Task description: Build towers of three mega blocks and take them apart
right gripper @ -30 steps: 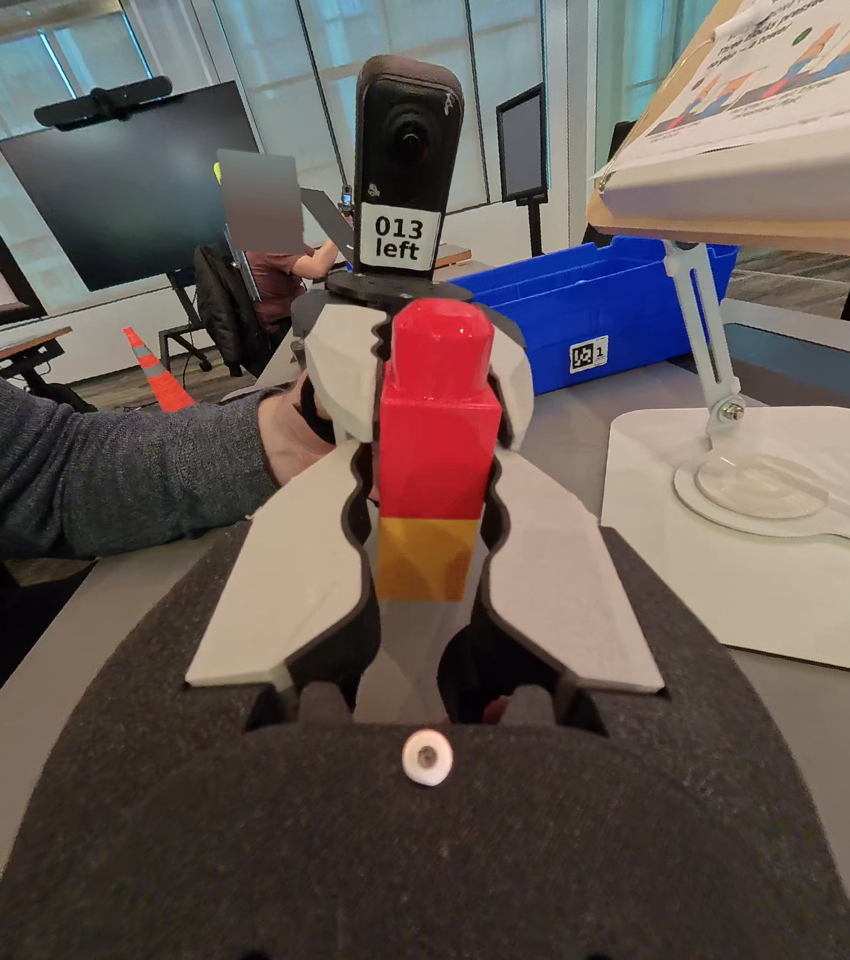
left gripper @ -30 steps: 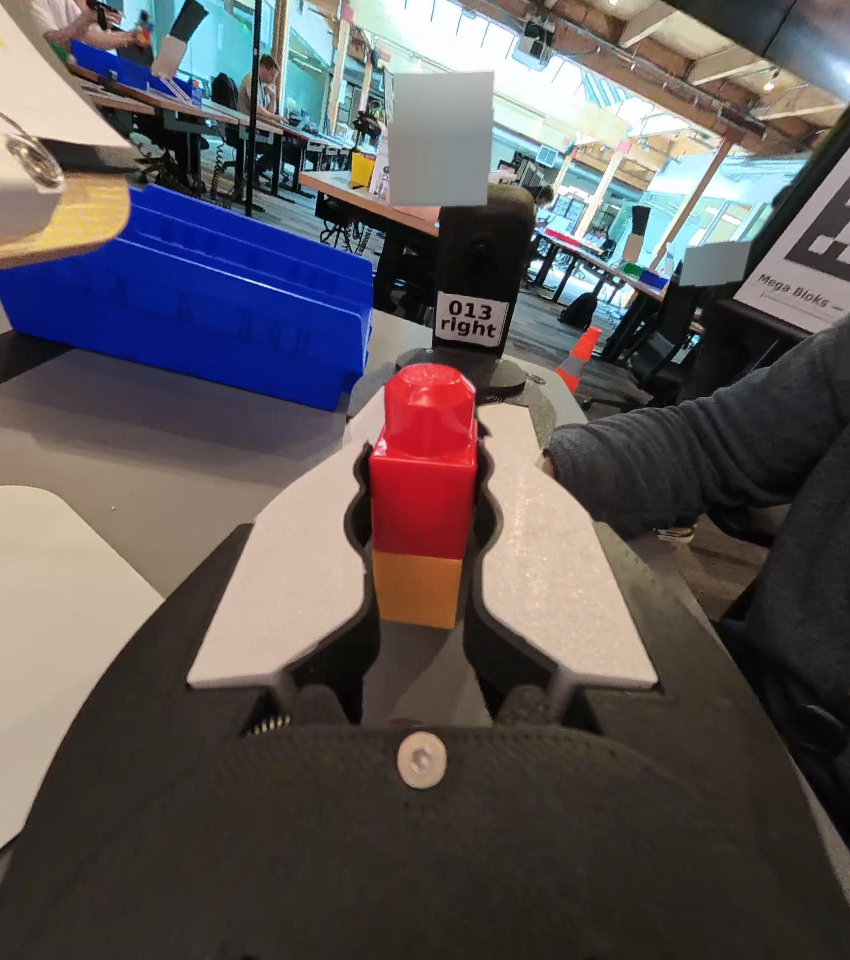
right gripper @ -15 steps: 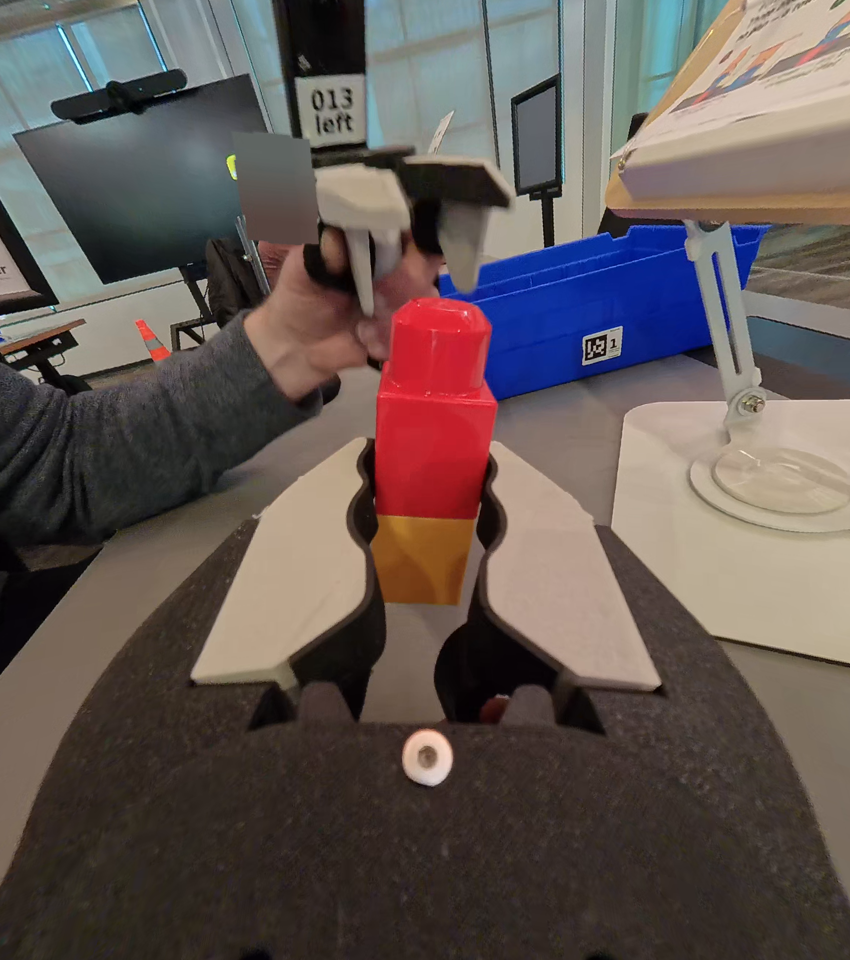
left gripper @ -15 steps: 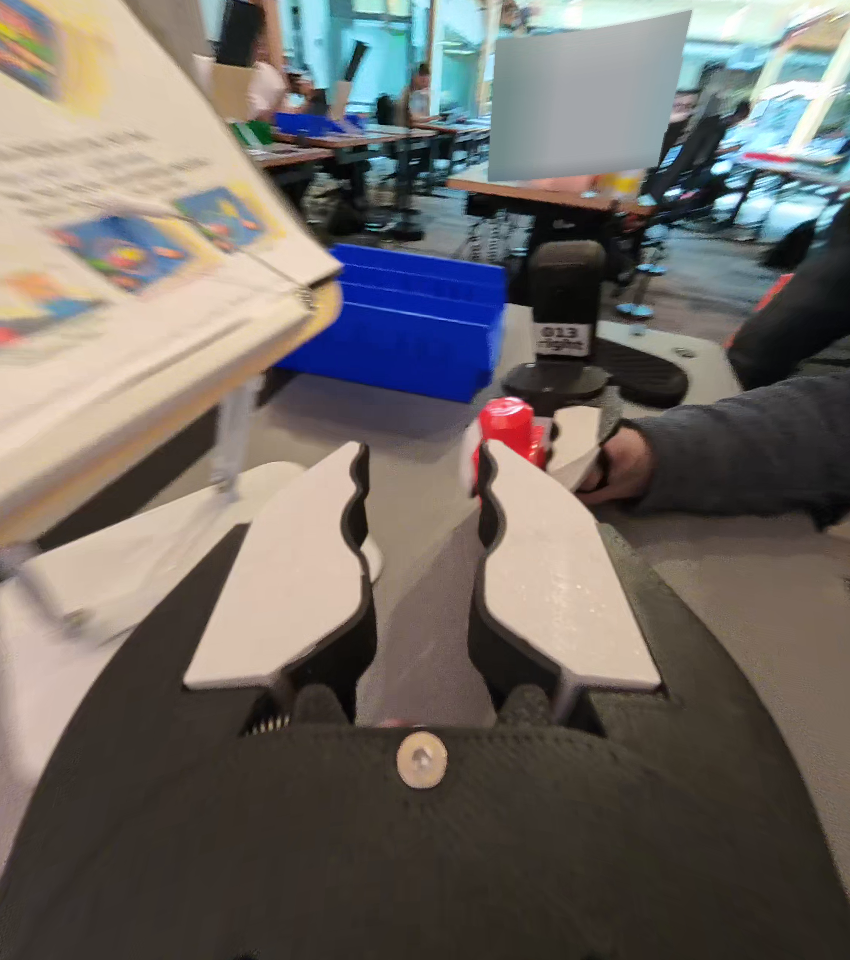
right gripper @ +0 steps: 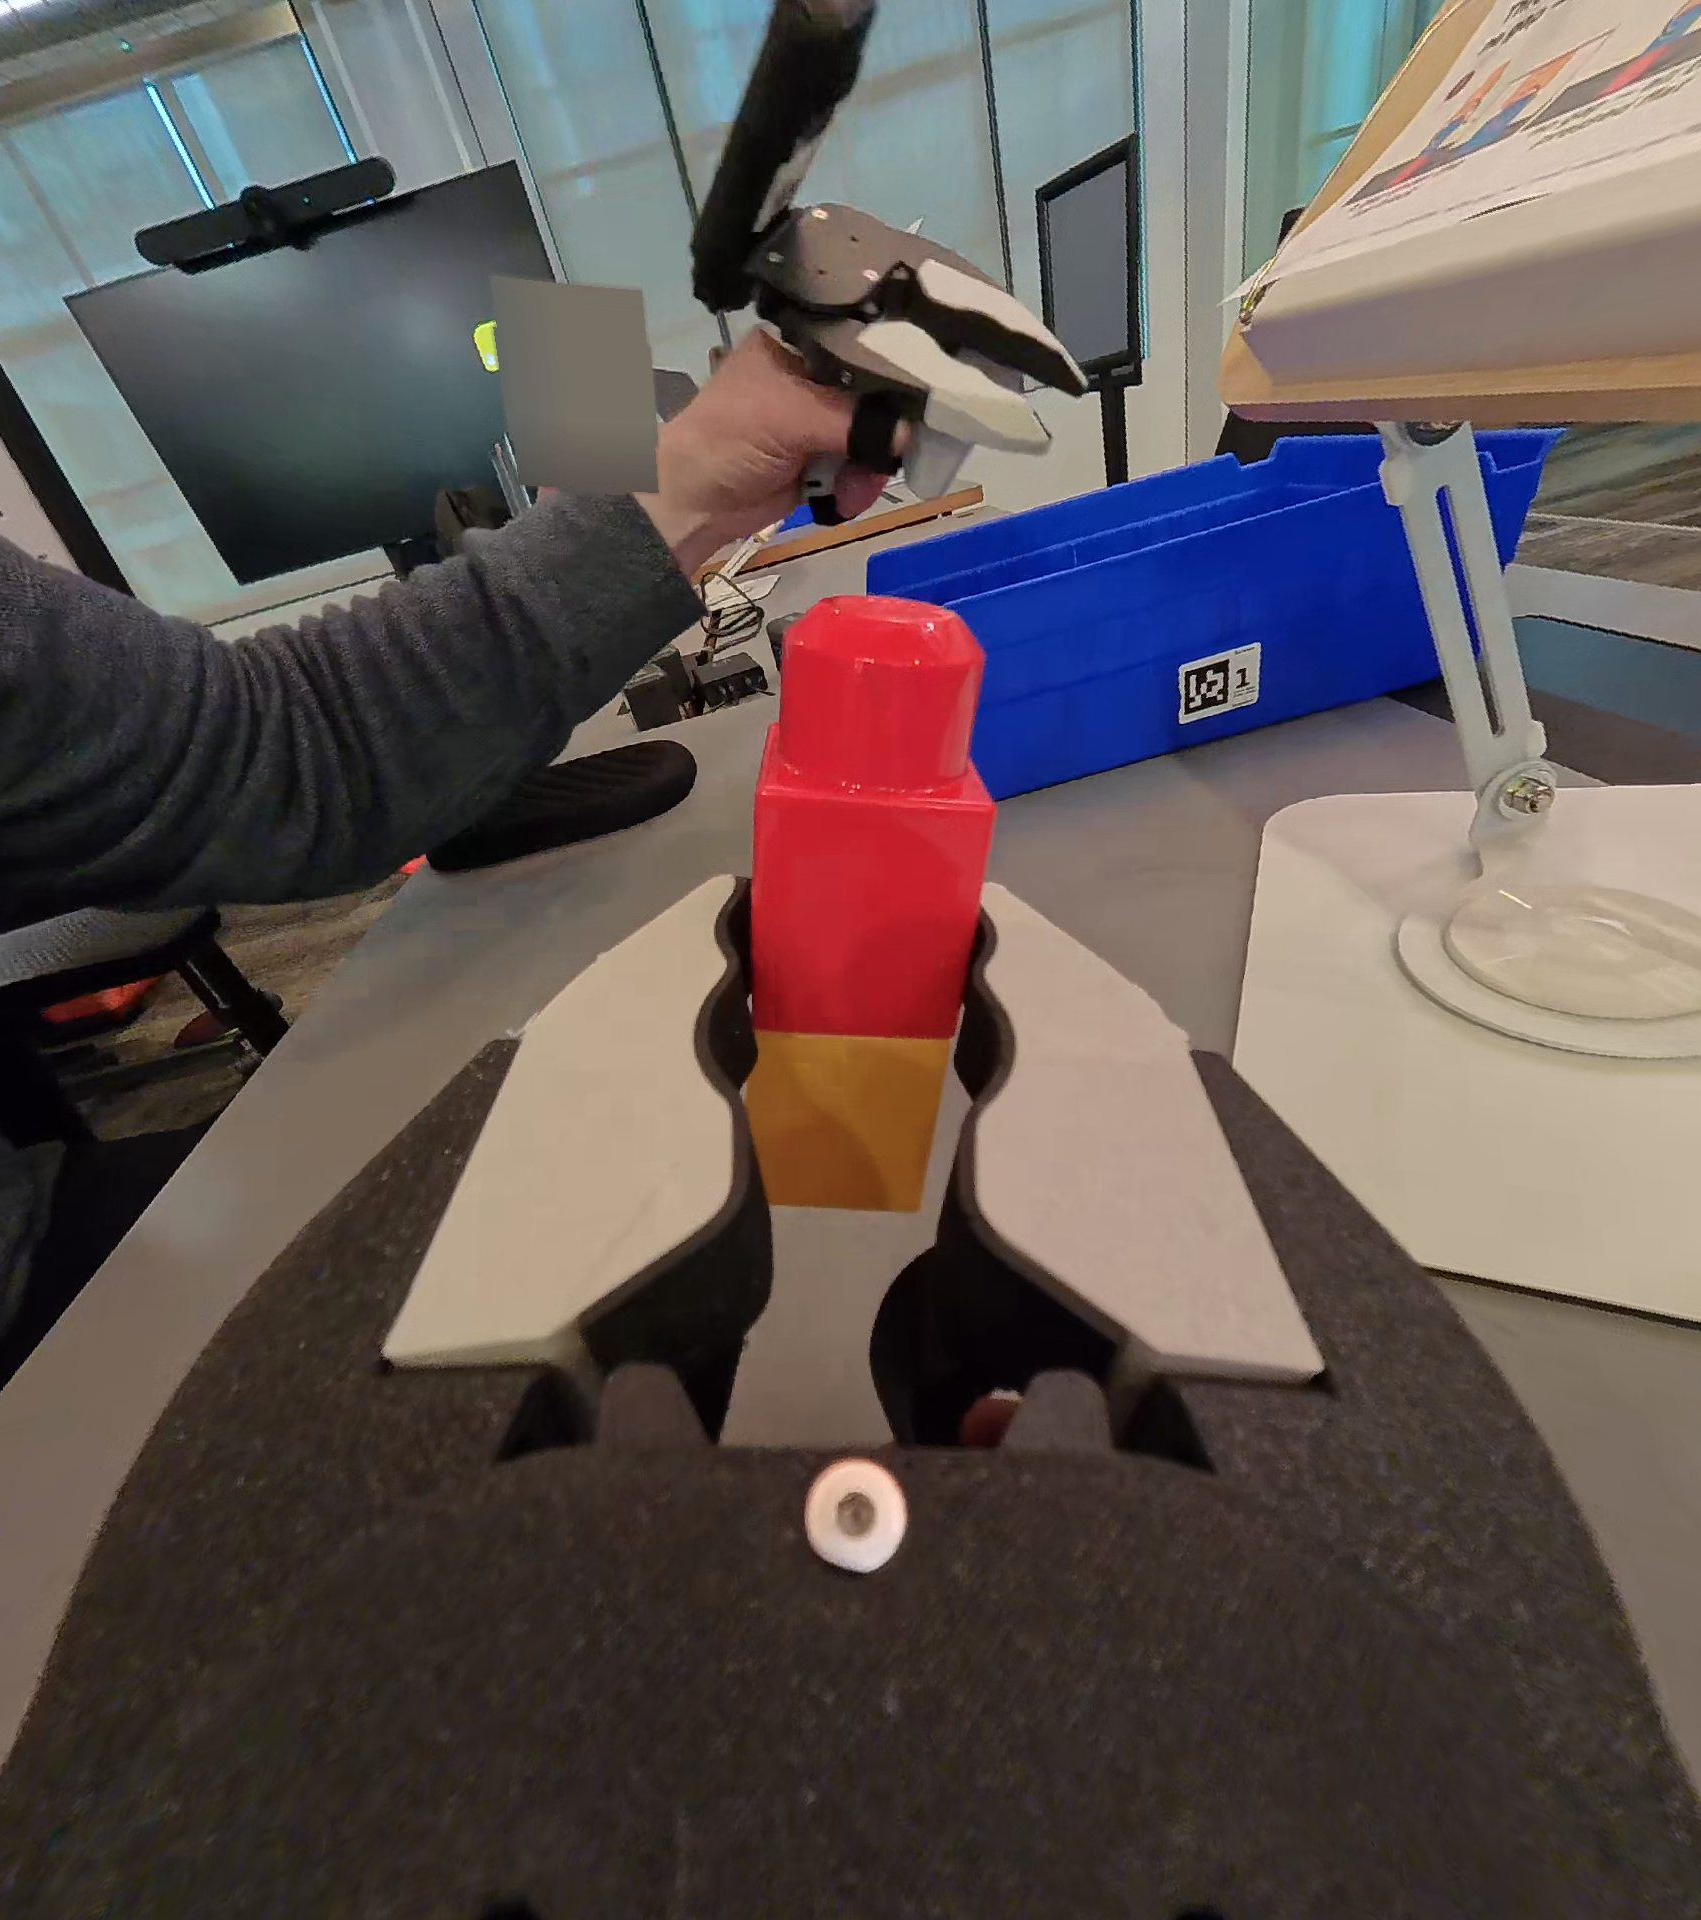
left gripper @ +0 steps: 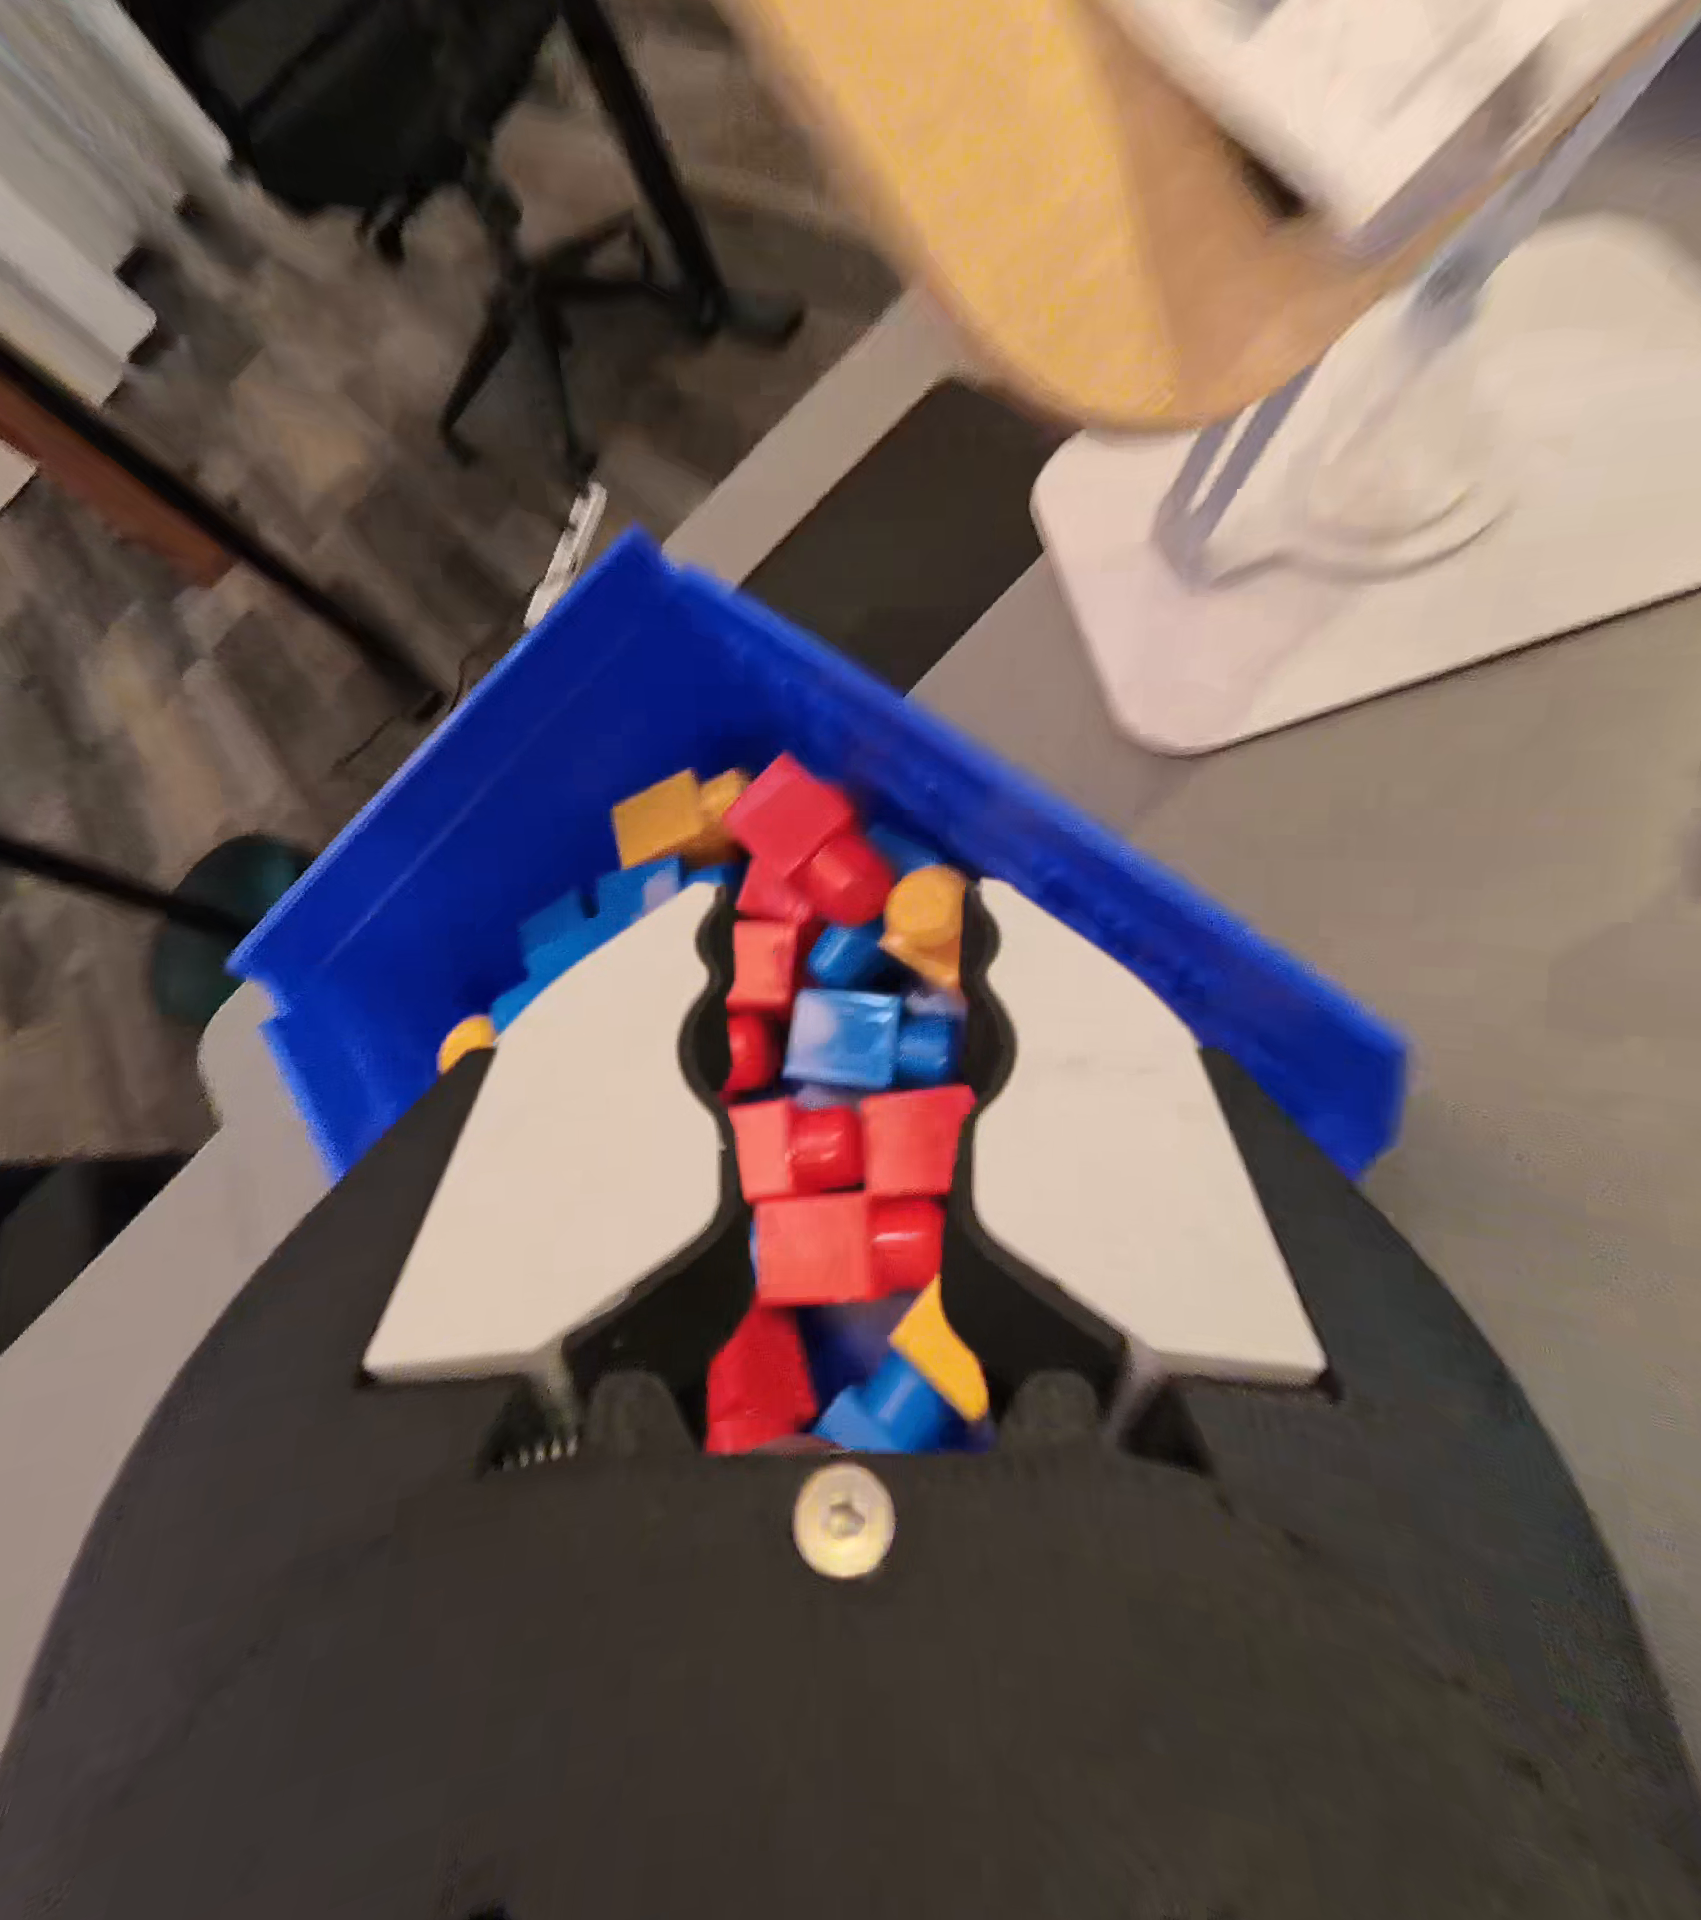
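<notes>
Right fingers: the right gripper is closing its two pale, wavy-edged fingers against the sides of a two-block stack, pinching it upright just above the grey tabletop.
Stack: a glossy red plastic mega block with a round stud is sitting pressed onto a yellow-orange plastic mega block; the grip is falling where the two meet, most likely so that the half-built tower stays steady while a third block is fetched.
Left fingers: the left gripper is holding its pale fingers parted and empty, nothing caught between them.
Left target: it is pointing down into the long blue plastic bin, over a loose heap of red, blue and yellow-orange mega blocks, apparently picking out the tower's third piece.
Left hand pose: in the right wrist view the person's left hand is raised high above the table, the grey-sleeved forearm reaching across, and the gripper is tipping nose-down towards the bin.
Right hand pose: level and low, aimed forward along the table.
Surroundings: a white-based stand carrying a tilted wooden instruction board is standing beside the bin, off to the right.
</notes>
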The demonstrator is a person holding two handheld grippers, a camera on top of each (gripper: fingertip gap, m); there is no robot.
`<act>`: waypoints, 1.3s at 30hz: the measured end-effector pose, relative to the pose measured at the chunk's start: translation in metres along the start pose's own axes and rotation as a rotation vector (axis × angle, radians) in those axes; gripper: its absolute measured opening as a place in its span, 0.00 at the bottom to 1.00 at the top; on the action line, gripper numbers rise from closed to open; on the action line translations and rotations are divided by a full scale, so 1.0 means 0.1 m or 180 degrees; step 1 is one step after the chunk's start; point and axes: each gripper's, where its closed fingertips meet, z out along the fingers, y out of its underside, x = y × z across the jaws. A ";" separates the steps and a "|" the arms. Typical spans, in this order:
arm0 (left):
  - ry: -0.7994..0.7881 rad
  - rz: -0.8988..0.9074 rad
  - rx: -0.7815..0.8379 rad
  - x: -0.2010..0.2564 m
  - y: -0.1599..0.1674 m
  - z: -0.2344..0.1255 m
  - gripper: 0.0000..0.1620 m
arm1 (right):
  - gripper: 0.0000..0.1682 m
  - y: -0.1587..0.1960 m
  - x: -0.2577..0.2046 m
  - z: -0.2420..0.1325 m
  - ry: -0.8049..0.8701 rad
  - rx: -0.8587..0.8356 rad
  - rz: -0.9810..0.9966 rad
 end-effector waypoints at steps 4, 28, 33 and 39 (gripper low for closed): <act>-0.0017 -0.0140 -0.0328 -0.27 0.28 0.22 0.28 | 0.21 0.01 0.00 0.01 -0.0010 -0.0025 -0.0003; 0.0761 0.2189 -0.2239 -0.37 1.29 0.57 0.17 | 0.21 0.01 -0.01 0.00 -0.0066 -0.0031 0.0027; 0.0863 0.2497 -0.2372 -0.43 1.31 0.55 0.22 | 0.21 0.02 -0.02 0.00 -0.0076 -0.0034 0.0025; 0.0997 0.2988 -0.2425 -0.43 1.29 0.58 0.23 | 0.21 0.02 -0.02 0.00 -0.0090 -0.0032 0.0027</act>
